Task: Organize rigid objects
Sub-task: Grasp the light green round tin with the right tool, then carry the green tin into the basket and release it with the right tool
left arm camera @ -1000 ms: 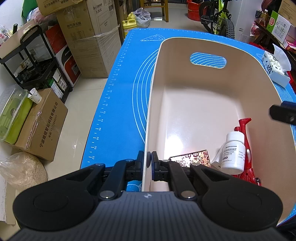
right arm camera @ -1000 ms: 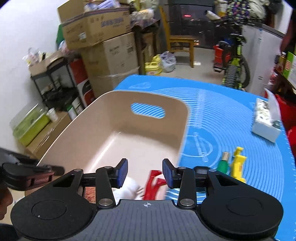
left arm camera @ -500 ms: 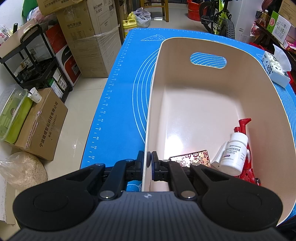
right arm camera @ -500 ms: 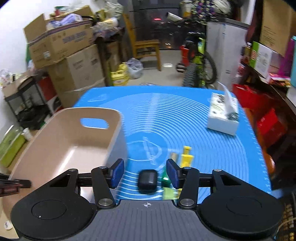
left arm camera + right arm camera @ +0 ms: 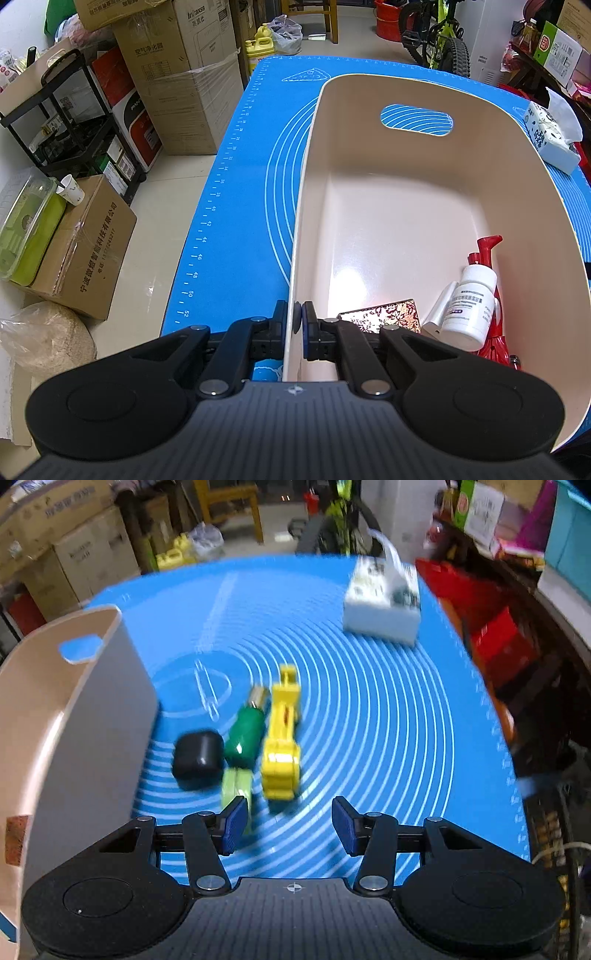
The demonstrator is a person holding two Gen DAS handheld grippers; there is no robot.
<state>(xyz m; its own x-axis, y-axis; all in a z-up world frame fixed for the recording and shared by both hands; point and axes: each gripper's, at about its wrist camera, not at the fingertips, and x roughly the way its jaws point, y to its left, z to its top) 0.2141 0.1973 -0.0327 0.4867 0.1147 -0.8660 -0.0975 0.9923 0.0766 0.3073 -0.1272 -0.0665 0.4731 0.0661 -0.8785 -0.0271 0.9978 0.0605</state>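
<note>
A beige bin [image 5: 406, 206] stands on the blue mat [image 5: 240, 192]. My left gripper [image 5: 296, 325] is shut on the bin's near left wall. Inside lie a white bottle [image 5: 471, 308], a red clip [image 5: 487, 254] and a patterned box [image 5: 384, 317]. In the right wrist view the bin [image 5: 74, 716] is at the left. My right gripper [image 5: 290, 825] is open and empty just above the mat, close behind a yellow clip [image 5: 282, 738], a green bottle [image 5: 245, 733], a light green piece [image 5: 236, 784] and a black case [image 5: 197, 755].
A tissue box [image 5: 382, 602] stands at the mat's far right. Cardboard boxes [image 5: 184, 74], a black rack [image 5: 62, 122] and a bicycle [image 5: 439, 40] surround the table. Red crates [image 5: 491, 627] sit off the right edge.
My right gripper has swung right, away from over the bin, and down toward the objects on the mat, with its jaws wider. The left gripper and bin have not moved.
</note>
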